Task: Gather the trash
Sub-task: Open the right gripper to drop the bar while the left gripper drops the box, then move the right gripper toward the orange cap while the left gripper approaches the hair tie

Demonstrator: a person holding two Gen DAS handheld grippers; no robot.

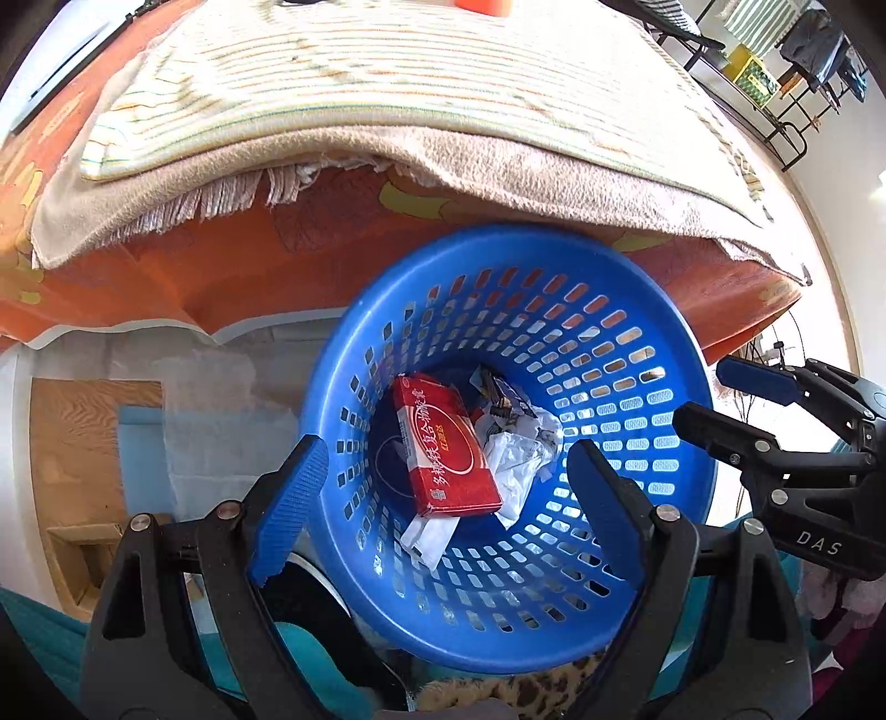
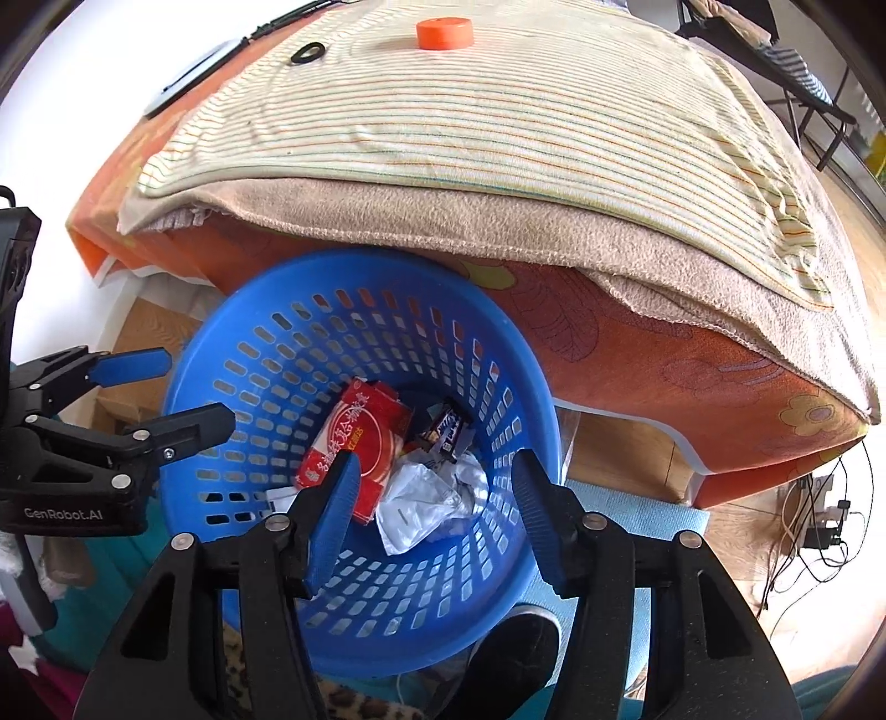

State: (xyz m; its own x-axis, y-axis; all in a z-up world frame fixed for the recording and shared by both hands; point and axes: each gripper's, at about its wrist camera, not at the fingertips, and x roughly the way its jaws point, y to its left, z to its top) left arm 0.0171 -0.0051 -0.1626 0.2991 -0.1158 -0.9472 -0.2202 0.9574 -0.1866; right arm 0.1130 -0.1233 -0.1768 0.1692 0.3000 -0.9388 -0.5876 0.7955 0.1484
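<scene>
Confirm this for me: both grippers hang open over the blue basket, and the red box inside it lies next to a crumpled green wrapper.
Not quite. The crumpled wrapper beside the red box is white, not green, as the right wrist view shows. The rest holds: the left gripper and right gripper both hang open over the blue basket.

box [image 1: 448, 443] and wrappers [image 1: 520, 443] in basket [image 1: 681, 443], table [image 1: 332, 266] behind

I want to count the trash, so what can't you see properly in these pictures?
- Under the red box and crumpled paper: both views, the pile hides any trash beneath.
- Dark wrapper: too small to read.
- Orange lid: left view, cut by the top edge.
- Basket near rim: both views, hand-held gripper fingers cover it.
</scene>
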